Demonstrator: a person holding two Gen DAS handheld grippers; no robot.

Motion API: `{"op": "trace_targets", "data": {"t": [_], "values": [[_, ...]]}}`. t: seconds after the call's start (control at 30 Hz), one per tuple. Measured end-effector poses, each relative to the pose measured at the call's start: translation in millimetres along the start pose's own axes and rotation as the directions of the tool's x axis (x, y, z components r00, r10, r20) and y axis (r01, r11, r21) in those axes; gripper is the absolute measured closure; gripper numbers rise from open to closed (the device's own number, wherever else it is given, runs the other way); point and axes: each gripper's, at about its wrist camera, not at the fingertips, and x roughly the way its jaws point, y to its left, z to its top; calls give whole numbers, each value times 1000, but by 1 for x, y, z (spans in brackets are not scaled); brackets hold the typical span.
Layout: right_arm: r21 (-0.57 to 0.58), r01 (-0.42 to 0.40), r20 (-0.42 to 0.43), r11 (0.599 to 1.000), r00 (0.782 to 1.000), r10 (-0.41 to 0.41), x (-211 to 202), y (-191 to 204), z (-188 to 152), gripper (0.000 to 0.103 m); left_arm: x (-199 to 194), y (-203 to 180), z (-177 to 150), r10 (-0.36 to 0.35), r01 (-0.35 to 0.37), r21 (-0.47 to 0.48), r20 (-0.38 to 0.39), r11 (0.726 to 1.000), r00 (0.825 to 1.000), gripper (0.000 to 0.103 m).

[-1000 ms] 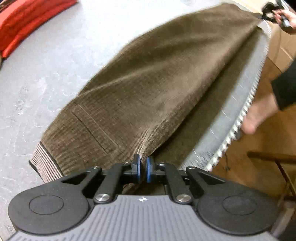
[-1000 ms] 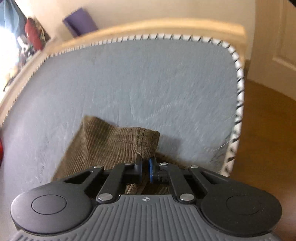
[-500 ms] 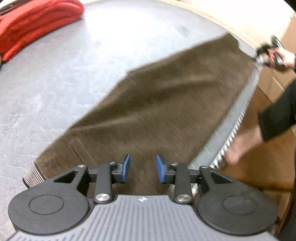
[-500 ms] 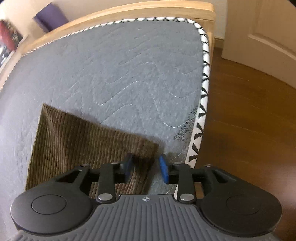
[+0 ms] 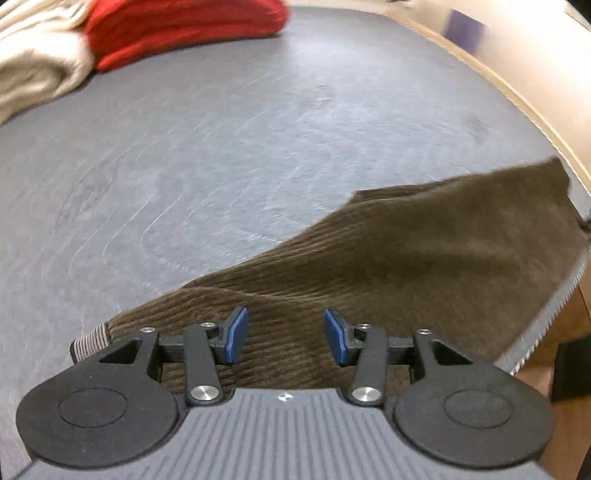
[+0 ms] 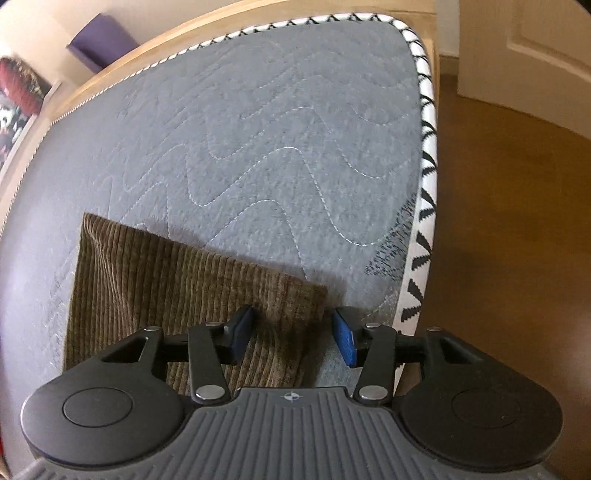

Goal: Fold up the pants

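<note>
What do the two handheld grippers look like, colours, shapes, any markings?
Both look the same. The left gripper and right gripper each have a grey ribbed body with a small crosshair mark at its front edge, two round black discs at the sides, black linkage bars with silver screws, and two fingers faced with blue pads. No cables or sleeves show.

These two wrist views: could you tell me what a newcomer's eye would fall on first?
The brown corduroy pants lie flat along the near edge of the grey quilted mattress. Above them the left gripper and right gripper are opening their blue-padded jaws, with nothing pinched between them. A red folded garment lies at the far side, beside a cream one.
</note>
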Motion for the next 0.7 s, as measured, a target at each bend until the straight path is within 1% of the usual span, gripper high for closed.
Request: {"op": "trace_targets", "data": {"t": [0.07,0.13,0.17,0.2,0.3,0.4,0.47,0.5,0.6,0.67,0.7], "values": [[-43,12,7,999,1000,-11,-1,5,0,53,3,1,4,33,-33,-8,0,999,999,52],[-79,26,17,997,1000,-25,1,9,-1,56,4,2,8,27,-27,-19,2,999,1000,52],[-100,32,21,994,999,-30,2,11,-2,59,4,1,10,29,-29,-18,3,999,1000,52],[-115,35,25,993,999,-32,3,12,-3,66,5,0,10,33,-33,-13,4,999,999,52],[-131,17,30,991,999,-13,1,13,-2,76,5,-2,11,28,-28,-5,3,1000,1000,52],[-126,6,51,992,999,1,-7,17,-3,80,8,-5,11,33,-33,7,3,999,999,52],[-148,-12,97,989,995,26,-22,27,-6,80,10,-6,12,24,-24,5,6,1000,1000,52],[-173,-24,125,985,991,46,-31,35,-9,80,9,-6,12,23,-23,6,8,1000,1000,52],[-296,-43,223,954,968,113,-66,70,-26,81,5,-7,12,18,-18,6,23,1000,1000,52],[-398,-32,287,917,945,158,-95,99,-47,81,4,-7,14,12,-12,4,31,1000,999,52],[-459,-32,313,888,929,195,-111,116,-62,81,3,-8,14,11,-12,7,35,1000,999,52]]}}
